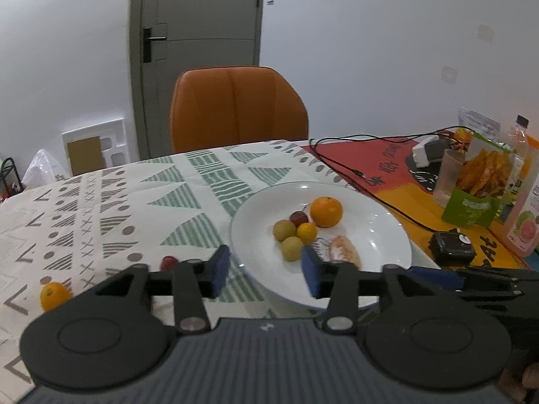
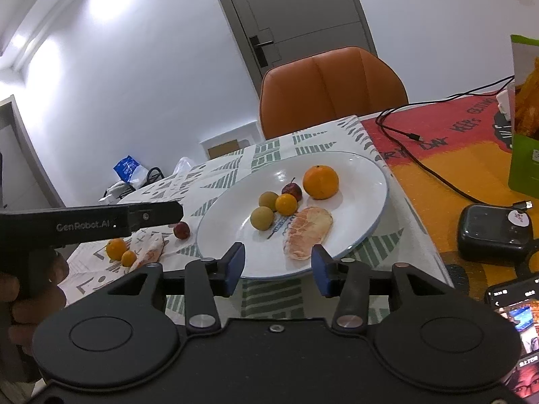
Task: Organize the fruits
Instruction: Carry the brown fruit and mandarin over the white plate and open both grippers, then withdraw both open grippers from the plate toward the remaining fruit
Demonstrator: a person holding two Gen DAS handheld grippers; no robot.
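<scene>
Both tongs, left (image 1: 266, 274) and right (image 2: 278, 267), gape empty (nothing pinched) just short of the plate (image 2: 363, 175) of fruit.

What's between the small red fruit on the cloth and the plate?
Nothing visible. The red fruit lies on bare cloth just left of the plate's rim; the other loose fruits lie farther left.

Left gripper (image 2: 158, 213) body reads "GenRobot.AI". Red-orange mat (image 2: 448, 141), at two o'clock from the plate (image 2: 363, 171), bears partly legible "DAY"; remainder unreadable.
</scene>
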